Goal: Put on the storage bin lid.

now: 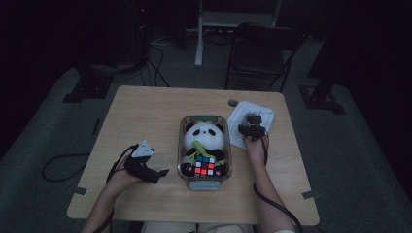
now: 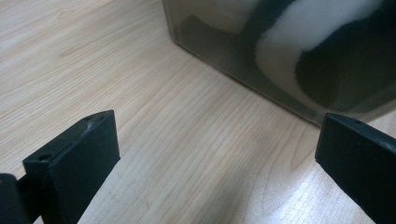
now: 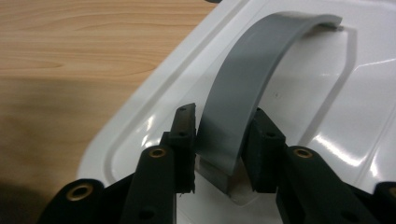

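Resting near the person, the left gripper has its jaws wide apart and holds nothing. Bare light wooden table lies between them. Just ahead of it stands the clear see-through plastic box, close but not touching.

Inside that box lie a black and white stuffed panda toy and a small cube puzzle with coloured squares. The box is open on top.

Farther away, the right gripper is squeezed onto the curved grey handle of the flat white plastic lid. The jaws press on both sides of the handle, near its lower end. The lid lies flat on the table right under this gripper, just beside the box.

So it looks like the toys are already packed, and the lid is grabbed. Left to do, I think: lift the lid, carry it over the box, and set it down to close it. The left gripper may need to hold the box still.
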The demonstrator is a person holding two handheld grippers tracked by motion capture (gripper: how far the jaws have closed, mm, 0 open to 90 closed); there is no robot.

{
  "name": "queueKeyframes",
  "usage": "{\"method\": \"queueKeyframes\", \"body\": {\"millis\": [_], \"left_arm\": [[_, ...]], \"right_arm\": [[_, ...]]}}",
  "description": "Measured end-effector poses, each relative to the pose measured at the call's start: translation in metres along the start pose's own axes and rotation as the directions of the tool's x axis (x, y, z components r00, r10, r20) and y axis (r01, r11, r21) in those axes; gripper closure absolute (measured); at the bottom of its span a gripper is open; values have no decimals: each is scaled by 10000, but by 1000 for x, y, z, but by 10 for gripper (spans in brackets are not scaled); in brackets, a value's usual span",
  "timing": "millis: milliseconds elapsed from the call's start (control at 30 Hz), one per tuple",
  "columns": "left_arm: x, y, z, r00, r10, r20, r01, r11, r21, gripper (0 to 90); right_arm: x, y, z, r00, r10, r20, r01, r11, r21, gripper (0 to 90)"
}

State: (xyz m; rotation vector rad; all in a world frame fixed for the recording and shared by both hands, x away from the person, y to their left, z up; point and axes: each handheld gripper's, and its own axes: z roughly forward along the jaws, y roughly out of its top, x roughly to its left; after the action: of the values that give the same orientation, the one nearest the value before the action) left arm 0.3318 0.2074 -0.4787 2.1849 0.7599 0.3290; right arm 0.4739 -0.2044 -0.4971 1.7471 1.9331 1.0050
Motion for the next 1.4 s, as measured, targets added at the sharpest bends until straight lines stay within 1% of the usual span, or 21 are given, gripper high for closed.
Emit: {"method": "queueKeyframes", "body": {"millis": [133,167,233,267,333,400,433,500,567,767,833,933,967,1000,1033,1100,1167,1233,1300,1367,1400], "left_arm": [[-1,2,-1,10000,-16,39,17,10000,-49,6],[-1,2,-1,10000,-8,41,8,10000,-57,6],[-1,2,-1,10000,-27,32,27,10000,-75,6],[-1,2,-1,10000,-71,13,71,9999,-100,6],[0,2,0,9999,-112,-88,111,9999,-90,6],[0,3,-1,9998,-163,-90,162,9997,-156,6],[0,3,-1,9998,-149,-94,147,9997,-188,6],[-1,5,-1,9997,-161,-161,156,9994,-298,6],[-2,8,-1,9998,-99,-166,93,9993,-370,6],[-4,15,4,9999,46,-127,-54,9981,-615,6],[-4,16,7,9999,19,-136,-28,9977,-684,6],[-1,16,12,9999,-41,-127,33,9979,-644,6],[0,17,14,9998,-76,-159,66,9980,-636,6],[0,17,16,9998,-94,-190,81,9979,-637,6],[1,18,17,9997,-104,-231,90,9981,-614,6],[1,19,20,9995,-119,-280,103,9983,-577,6],[1,21,23,9997,-64,-247,51,9985,-544,6],[0,22,25,9997,-77,-213,65,9985,-538,6],[-1,23,28,9997,-35,-241,24,9988,-490,6],[-2,24,29,9998,44,-179,-53,9988,-491,6],[-2,25,30,9998,79,-194,-88,9989,-459,6]], "right_arm": [[-8,-4,-14,9969,-76,-777,90,9998,173,720],[-10,-6,-18,9958,-188,-899,207,9996,206,724],[-15,-10,-25,9897,-410,-1372,474,9979,438,727],[-15,-12,-29,9877,-610,-1442,691,9963,518,728],[-18,-18,-36,9770,-920,-1924,1082,9913,755,727],[-19,-24,-42,9664,-1203,-2271,1437,9856,895,726],[-21,-27,-44,9621,-1297,-2398,1558,9834,933,725],[-24,-32,-49,9577,-1361,-2534,1645,9818,944,723],[-28,-35,-51,9575,-1297,-2578,1590,9826,962,718],[-36,-43,-49,9628,-1227,-2408,1525,9822,1093,685],[-36,-46,-49,9687,-1216,-2166,1473,9833,1070,643],[-33,-45,-55,9787,-1273,-1609,1388,9884,622,489],[-32,-44,-57,9845,-1237,-1245,1305,9903,486,410],[-30,-43,-59,9897,-1154,-850,1185,9924,329,377],[-29,-41,-60,9928,-1046,-584,1060,9941,220,344],[-27,-40,-60,9975,-691,-122,692,9976,25,246],[-24,-40,-56,9982,-593,12,593,9982,66,143],[-20,-40,-53,9979,-642,34,642,9979,103,119],[-16,-40,-50,9975,-685,167,683,9976,99,127],[-12,-41,-47,9952,-856,474,852,9963,85,172],[-11,-41,-45,9941,-931,547,927,9956,114,242]]}}
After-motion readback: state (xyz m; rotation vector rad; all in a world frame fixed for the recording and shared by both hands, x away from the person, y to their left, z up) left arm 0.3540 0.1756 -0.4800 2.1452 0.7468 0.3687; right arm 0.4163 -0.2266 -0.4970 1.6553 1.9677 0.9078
